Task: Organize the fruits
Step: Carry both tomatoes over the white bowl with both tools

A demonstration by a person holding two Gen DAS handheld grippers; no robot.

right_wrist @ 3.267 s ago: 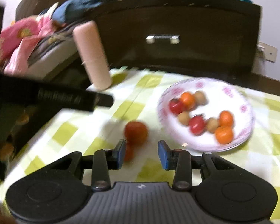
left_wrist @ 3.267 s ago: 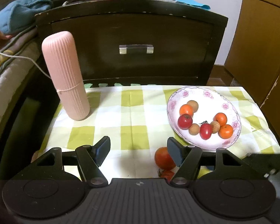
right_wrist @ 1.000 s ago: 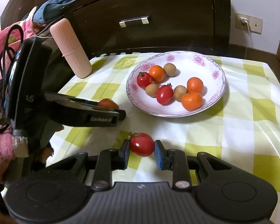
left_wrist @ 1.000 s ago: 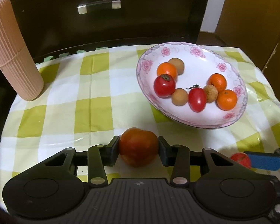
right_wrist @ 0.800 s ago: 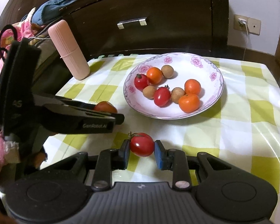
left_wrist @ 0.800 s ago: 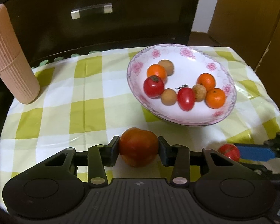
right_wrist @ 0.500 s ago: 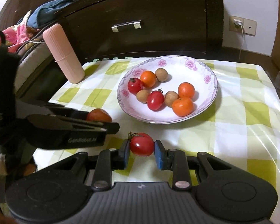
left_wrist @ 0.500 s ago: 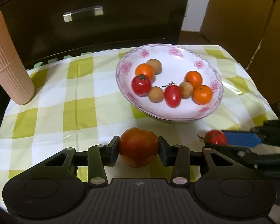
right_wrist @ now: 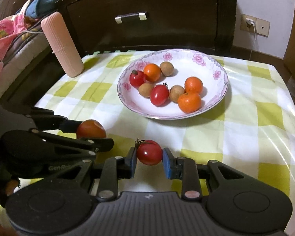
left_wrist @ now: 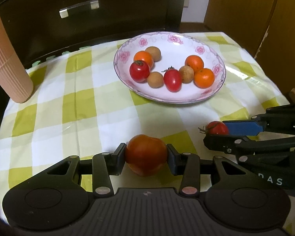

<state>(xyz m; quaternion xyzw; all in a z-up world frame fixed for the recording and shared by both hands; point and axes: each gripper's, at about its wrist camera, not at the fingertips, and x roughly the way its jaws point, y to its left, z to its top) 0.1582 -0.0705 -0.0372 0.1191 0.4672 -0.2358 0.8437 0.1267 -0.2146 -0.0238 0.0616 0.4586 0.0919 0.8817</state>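
Observation:
My left gripper (left_wrist: 146, 156) is shut on a large red-orange tomato (left_wrist: 146, 155) and holds it above the checked cloth, in front of the plate. My right gripper (right_wrist: 149, 158) is shut on a small red cherry tomato (right_wrist: 149, 152) with a green stem. Each gripper shows in the other's view: the right one (left_wrist: 216, 130) with its cherry tomato (left_wrist: 216, 127), the left one (right_wrist: 92, 135) with its large tomato (right_wrist: 90, 131). The flowered white plate (left_wrist: 186, 39) (right_wrist: 216, 63) holds several small oranges, tomatoes and brown fruits.
A tall ribbed pink cylinder (left_wrist: 6, 59) (right_wrist: 62, 45) stands at the table's back left. A dark wooden drawer cabinet (left_wrist: 88, 13) is behind the table. Bedding (right_wrist: 15, 35) lies to the left. A wooden door (left_wrist: 255, 9) is at the right.
Both grippers closed on their tomatoes, lifted them off the cloth, and have drawn closer together; the plate has shifted left in the left wrist view.

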